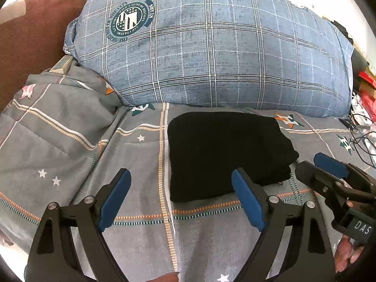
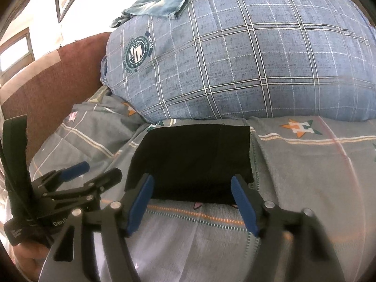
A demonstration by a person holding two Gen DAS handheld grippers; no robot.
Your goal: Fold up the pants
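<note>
Behind folded black pants [image 1: 225, 155], pillow [image 1: 211, 47] crest reads "STARS".

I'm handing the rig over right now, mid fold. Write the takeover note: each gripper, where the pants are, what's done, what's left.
Left gripper: open, empty, above the grey patterned bedspread beside the pants.
Right gripper: open, holding nothing, jaws either side of the near edge of the pants.
Black pants: folded into a compact rectangle on the bedspread, in front of the blue plaid pillow.
Done: folding looks complete.
Left: probably only withdraw both grippers; tidy the near edge if needed.
</note>
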